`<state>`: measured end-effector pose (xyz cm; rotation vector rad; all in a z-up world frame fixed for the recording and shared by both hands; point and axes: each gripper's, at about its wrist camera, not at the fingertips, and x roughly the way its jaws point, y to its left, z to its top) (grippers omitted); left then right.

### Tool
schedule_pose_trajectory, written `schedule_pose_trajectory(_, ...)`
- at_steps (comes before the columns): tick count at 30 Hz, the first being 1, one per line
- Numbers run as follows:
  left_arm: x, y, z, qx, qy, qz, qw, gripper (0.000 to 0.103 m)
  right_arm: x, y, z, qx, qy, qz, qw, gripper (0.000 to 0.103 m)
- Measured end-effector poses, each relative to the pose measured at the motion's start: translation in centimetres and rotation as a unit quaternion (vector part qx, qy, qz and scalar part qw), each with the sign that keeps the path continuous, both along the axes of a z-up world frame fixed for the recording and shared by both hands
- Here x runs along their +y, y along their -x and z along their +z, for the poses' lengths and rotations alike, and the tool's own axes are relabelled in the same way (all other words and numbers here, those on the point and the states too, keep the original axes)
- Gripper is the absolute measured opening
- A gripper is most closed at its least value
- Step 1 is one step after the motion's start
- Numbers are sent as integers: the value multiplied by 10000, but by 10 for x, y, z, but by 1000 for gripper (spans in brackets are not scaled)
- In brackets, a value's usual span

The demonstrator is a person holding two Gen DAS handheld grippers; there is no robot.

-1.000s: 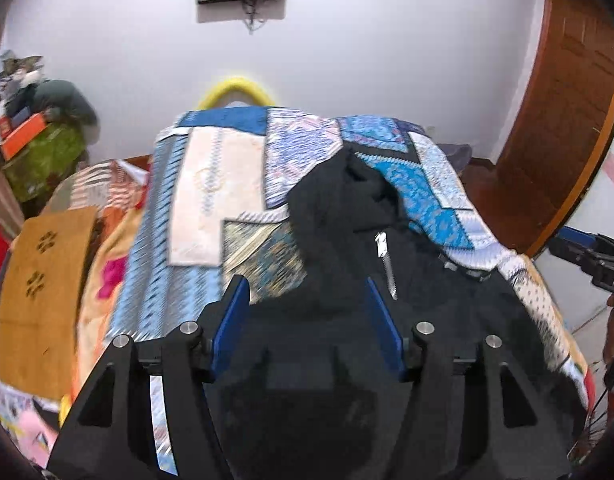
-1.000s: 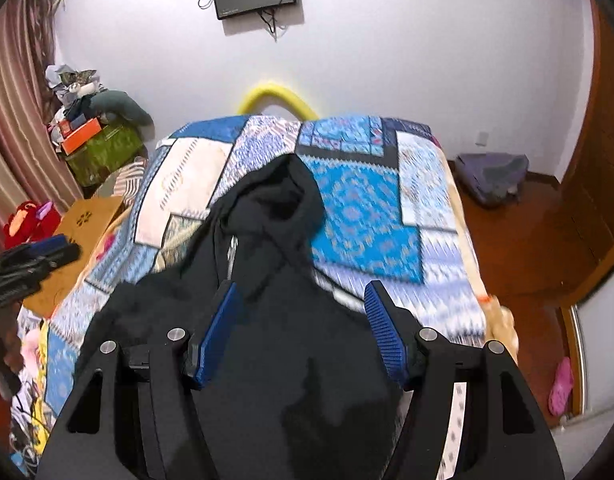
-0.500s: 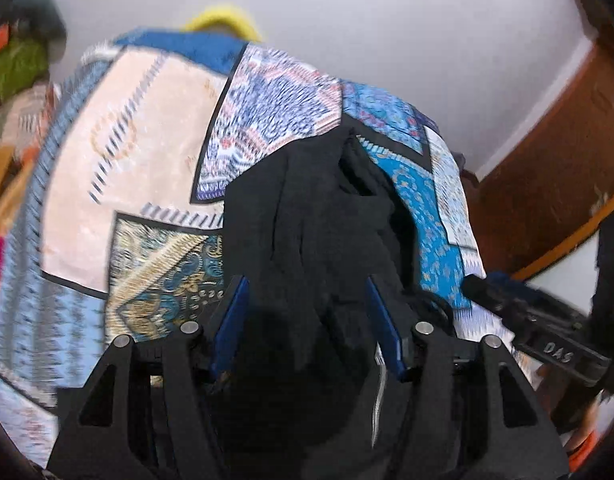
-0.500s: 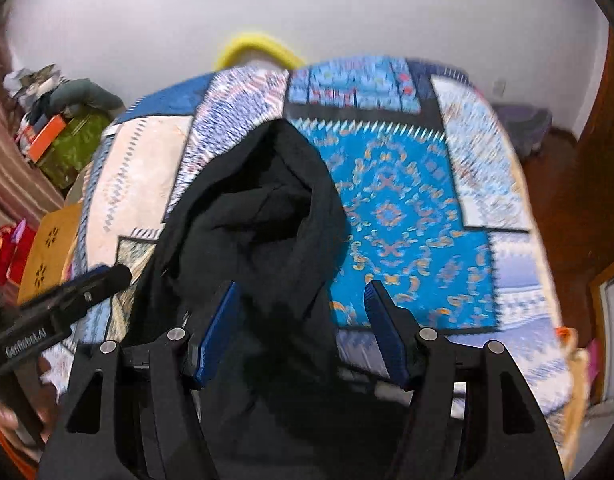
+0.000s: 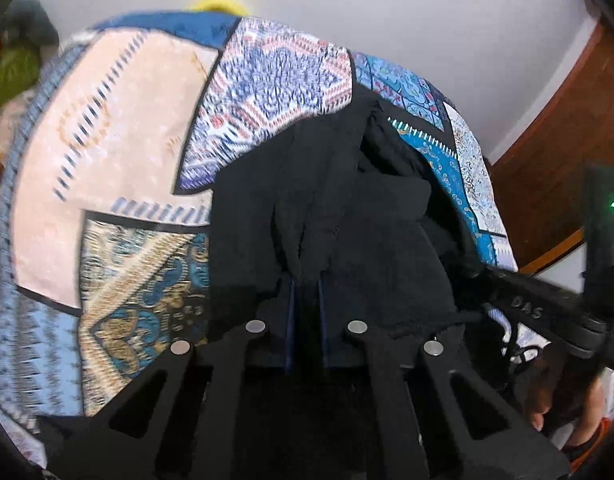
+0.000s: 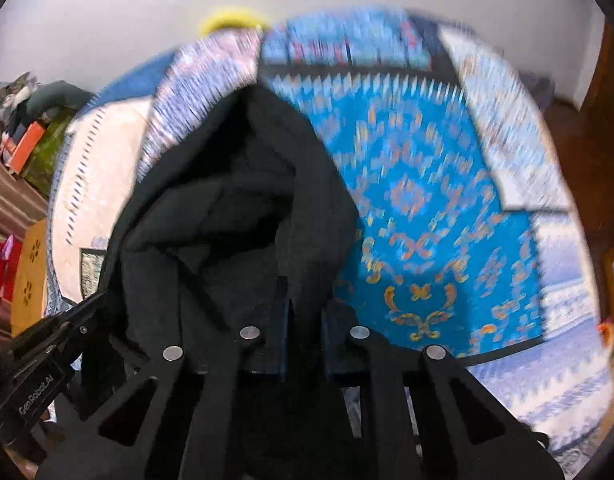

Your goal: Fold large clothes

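Observation:
A black hooded jacket [image 5: 347,208] lies crumpled on a patchwork bedspread [image 5: 119,120]. My left gripper [image 5: 305,280] has its blue pads closing tight on a gathered fold of the black fabric at the jacket's near part. In the right wrist view the jacket's hood [image 6: 235,200] opens toward me. My right gripper [image 6: 307,304] is closing the same way, pinching black cloth at the hood's base, beside the bright blue patch [image 6: 427,200]. Both grippers sit close side by side on the jacket. The cloth hides the pad tips.
The bed fills most of both views. A wooden door [image 5: 547,152] stands to the right and a yellow hoop [image 5: 217,2] behind the bed's far end. Piled belongings [image 6: 35,136] and an orange-brown board [image 6: 31,280] sit on the left.
Both grippers came down and forward onto the black jacket. Their jaws went from wide apart to pinched together on its fabric.

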<state>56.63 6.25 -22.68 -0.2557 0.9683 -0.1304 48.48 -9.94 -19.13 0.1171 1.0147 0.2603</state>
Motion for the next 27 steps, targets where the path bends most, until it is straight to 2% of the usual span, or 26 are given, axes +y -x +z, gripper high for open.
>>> schedule_pose_trajectory(3,4,22,29,-199,-9,-118,9997,8,-2,32,35,-462,-66,154,9988,9)
schedule_pose_trajectory(7,6,66,68,-375,-56,-436,9983,8,-14,73,75,-662,-365,413,9963,9)
schedule_pose_trajectory(10,-2,109,90,-527,-268,-717,9957,8,-17,109,92,-844,-343,653,9937,8)
schedule_pose_trajectory(13,-10,149,100,-576,-415,-915,9933,8,-19,154,97,-875,-303,887,9917,8)
schedule_pose_trajectory(17,-16,196,89,-474,-553,-992,9924,8,-26,196,80,-696,-226,1031,9920,8)
schedule_pose_trajectory(20,-17,220,68,-295,-522,-962,9936,8,-32,218,57,-471,-176,1051,9932,9)
schedule_pose_trajectory(22,-18,237,52,-188,-631,-934,9935,8,-34,229,41,-265,-150,1051,9940,9)
schedule_pose_trajectory(27,-26,277,10,216,-1471,-902,9848,8,-43,251,20,71,42,931,9956,12)
